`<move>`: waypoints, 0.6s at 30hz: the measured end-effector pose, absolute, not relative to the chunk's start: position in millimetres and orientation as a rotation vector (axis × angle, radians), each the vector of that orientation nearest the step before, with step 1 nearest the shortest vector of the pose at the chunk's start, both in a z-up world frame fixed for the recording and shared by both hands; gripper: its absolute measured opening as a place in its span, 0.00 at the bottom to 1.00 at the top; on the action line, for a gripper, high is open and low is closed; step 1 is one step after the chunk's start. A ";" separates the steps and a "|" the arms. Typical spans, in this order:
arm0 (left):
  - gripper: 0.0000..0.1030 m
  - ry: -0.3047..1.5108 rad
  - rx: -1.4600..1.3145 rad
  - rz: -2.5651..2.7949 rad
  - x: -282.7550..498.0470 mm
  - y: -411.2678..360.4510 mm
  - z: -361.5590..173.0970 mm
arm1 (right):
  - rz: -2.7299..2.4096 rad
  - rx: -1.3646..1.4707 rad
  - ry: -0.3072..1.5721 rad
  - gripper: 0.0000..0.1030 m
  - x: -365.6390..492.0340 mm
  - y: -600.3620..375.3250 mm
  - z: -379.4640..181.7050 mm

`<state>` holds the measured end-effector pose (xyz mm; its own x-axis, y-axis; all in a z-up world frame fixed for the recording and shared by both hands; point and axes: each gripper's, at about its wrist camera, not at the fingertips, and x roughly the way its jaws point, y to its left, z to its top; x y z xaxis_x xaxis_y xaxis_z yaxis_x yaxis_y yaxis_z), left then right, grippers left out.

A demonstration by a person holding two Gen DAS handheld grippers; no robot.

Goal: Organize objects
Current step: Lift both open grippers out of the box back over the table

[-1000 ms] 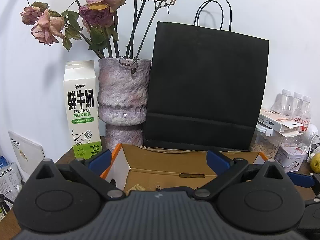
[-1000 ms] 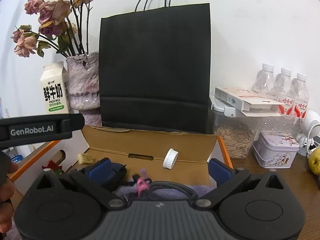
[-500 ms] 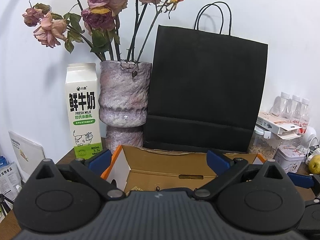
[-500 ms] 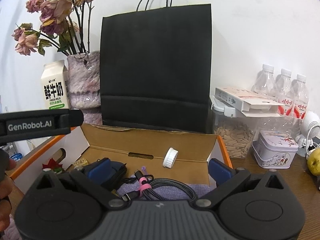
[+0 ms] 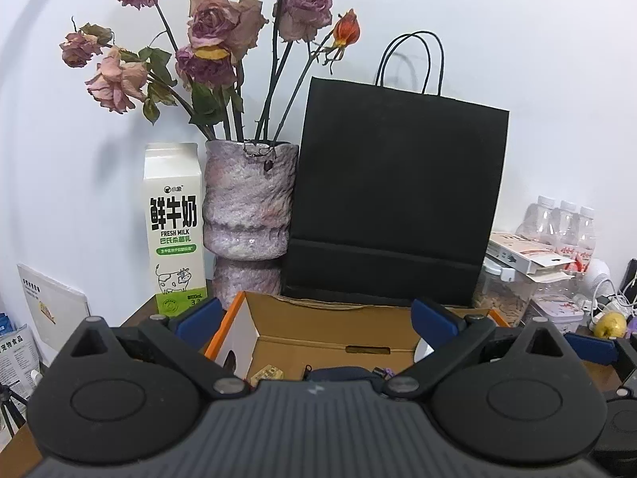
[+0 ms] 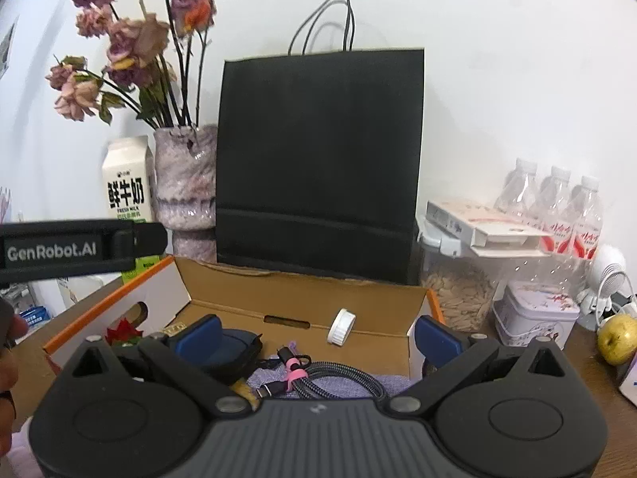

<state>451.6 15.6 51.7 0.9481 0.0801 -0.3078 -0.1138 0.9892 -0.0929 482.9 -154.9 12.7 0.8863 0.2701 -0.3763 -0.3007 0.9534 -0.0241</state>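
An open cardboard box with orange edges lies in front of me on the wooden table. My left gripper hovers over its near left part, open and holding nothing. My right gripper hangs above the same box, also open and holding nothing. Inside lie a white bottle cap, a braided cable bound with a pink tie, a dark pouch, a purple cloth and a red flower piece. The left view shows only the pouch top and a small yellow piece.
Behind the box stand a black paper bag, a vase of dried roses and a milk carton. To the right are a seed jar, a tin, water bottles and a pear. The left tool's body crosses the left edge.
Both grippers have drawn back and up from the box. More of the box floor shows, and the braided cable has come into full view under the right gripper.
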 end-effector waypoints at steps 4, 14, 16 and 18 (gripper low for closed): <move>1.00 0.305 -0.126 0.088 436.8 16.7 55.4 | 0.296 -0.088 0.360 1.00 467.5 -158.0 17.6; 1.00 0.297 -0.137 0.077 394.1 16.8 60.8 | 0.300 -0.084 0.345 1.00 426.5 -167.0 22.4; 1.00 0.297 -0.136 0.075 386.2 16.6 61.5 | 0.298 -0.081 0.344 1.00 417.9 -169.6 22.9; 1.00 0.296 -0.134 0.075 377.3 16.7 61.6 | 0.297 -0.078 0.344 1.00 409.8 -172.1 23.4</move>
<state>377.3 16.7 61.6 0.9538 0.0534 -0.2957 -0.0929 0.9883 -0.1211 409.8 -172.2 23.4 0.8988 0.2729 -0.3430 -0.2994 0.9538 -0.0255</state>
